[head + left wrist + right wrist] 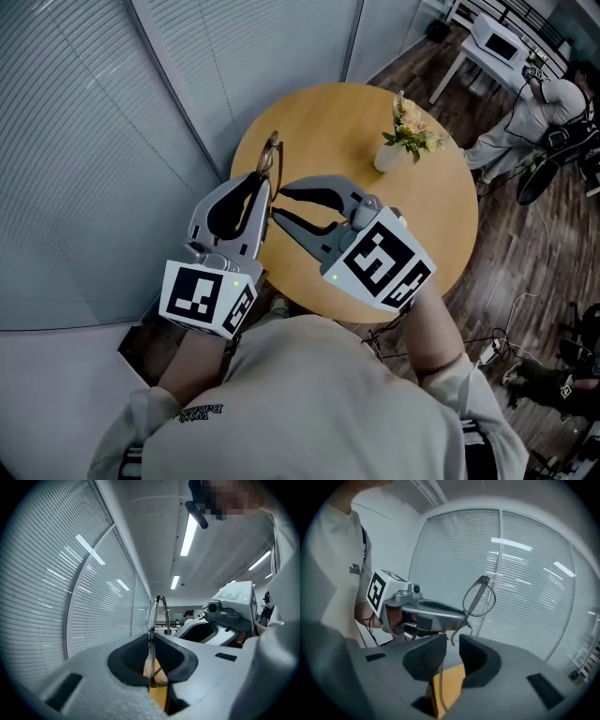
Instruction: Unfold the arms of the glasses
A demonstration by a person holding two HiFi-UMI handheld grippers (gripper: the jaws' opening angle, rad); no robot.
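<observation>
Thin-framed glasses (pixel 270 159) are held up over the left side of the round wooden table (pixel 412 234). My left gripper (pixel 265 192) is shut on the glasses, and in the left gripper view a lens (pixel 152 613) stands upright out of the pinched jaws (pixel 151 641). My right gripper (pixel 277 204) comes in from the right with its jaws a little apart. In the right gripper view the frame (pixel 480 597) rises above the gap (pixel 452 641). One thin arm hangs down between the jaws, and I cannot tell if it touches a pad.
A small white vase of flowers (pixel 394 150) stands on the table's far right. Window blinds (pixel 94 141) close off the left side. Beyond the table at the back right are a white desk (pixel 492 47) and a crouching person (pixel 534 112).
</observation>
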